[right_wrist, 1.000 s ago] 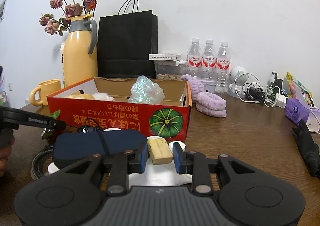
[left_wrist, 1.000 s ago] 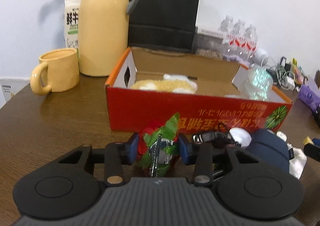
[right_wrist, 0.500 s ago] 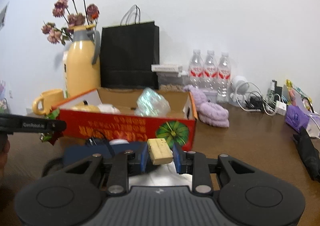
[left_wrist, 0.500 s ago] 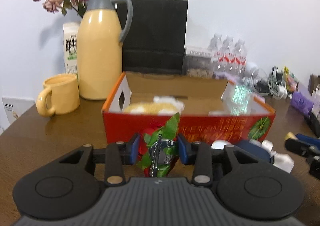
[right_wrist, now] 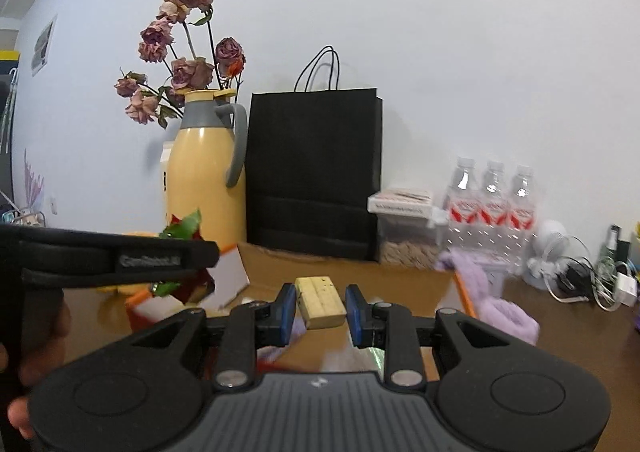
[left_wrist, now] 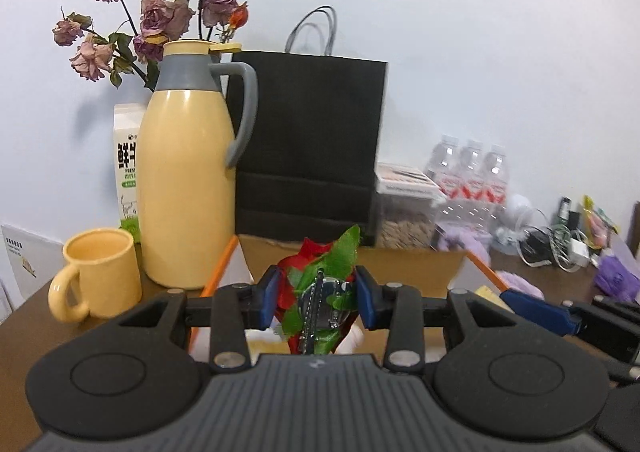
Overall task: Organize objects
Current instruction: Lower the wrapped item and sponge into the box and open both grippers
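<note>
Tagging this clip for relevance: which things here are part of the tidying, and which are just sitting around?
In play:
left gripper shut on the rose
right gripper shut on the yellow block
cardboard box, below both

Lying about:
flask
mug
black bag
water bottles
dried flowers
cables

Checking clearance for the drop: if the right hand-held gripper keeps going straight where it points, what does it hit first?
Probably the far wall of the cardboard box, just beyond the yellow block held by the right hand-held gripper. The black paper bag stands behind that. Depth is unclear in this fisheye view.
</note>
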The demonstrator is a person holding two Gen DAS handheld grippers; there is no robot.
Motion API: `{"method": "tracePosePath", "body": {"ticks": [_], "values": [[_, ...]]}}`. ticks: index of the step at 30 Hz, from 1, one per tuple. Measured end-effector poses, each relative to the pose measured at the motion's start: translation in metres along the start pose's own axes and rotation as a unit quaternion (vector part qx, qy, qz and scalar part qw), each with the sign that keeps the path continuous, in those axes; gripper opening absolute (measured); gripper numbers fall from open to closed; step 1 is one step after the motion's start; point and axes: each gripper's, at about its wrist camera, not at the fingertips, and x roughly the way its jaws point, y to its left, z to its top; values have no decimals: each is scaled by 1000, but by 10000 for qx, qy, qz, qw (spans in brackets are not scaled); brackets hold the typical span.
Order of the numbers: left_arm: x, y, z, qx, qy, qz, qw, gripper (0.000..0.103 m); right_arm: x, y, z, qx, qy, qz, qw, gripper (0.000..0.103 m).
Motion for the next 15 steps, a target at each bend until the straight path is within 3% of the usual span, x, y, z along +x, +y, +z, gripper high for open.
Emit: {"method": "tracePosePath", "body": {"ticks": [7, 15], "values": [[47, 17, 4, -56, 243, 59, 9997, 39, 66, -14, -6, 33, 396, 11, 9992, 25], [73, 16, -7, 224, 420, -57, 9988, 43, 85, -23, -12, 7, 565, -83, 9984, 26]]}}
